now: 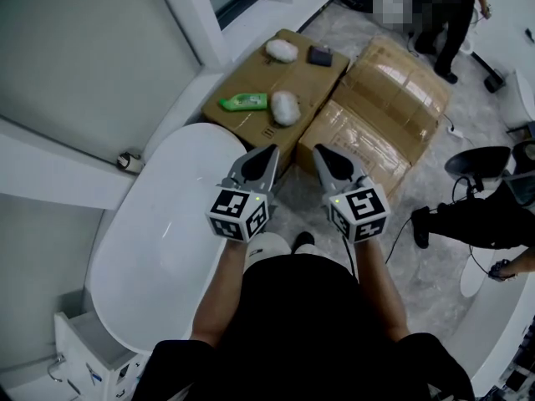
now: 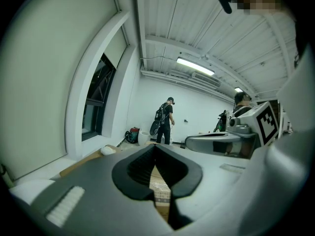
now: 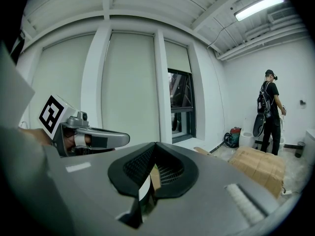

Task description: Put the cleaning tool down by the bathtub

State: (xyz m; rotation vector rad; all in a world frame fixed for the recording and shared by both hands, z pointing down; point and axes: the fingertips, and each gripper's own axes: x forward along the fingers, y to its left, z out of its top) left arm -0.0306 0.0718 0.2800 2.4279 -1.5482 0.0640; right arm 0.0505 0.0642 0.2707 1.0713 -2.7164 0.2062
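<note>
Left tongs [image 1: 272,151] and right tongs [image 1: 319,150] — both pinched shut, empty — hover by the tub [image 1: 159,241]; a white puff [image 1: 285,107] lies on the box [image 1: 251,72] alongside — placed or pending, unclear.

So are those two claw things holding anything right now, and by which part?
Nothing is held. The left gripper and the right gripper each have their jaws closed together with nothing between them.

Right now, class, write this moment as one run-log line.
left hand-held gripper: shut, empty | right hand-held gripper: shut, empty | bathtub: on person's left | green bottle: on cardboard box
</note>
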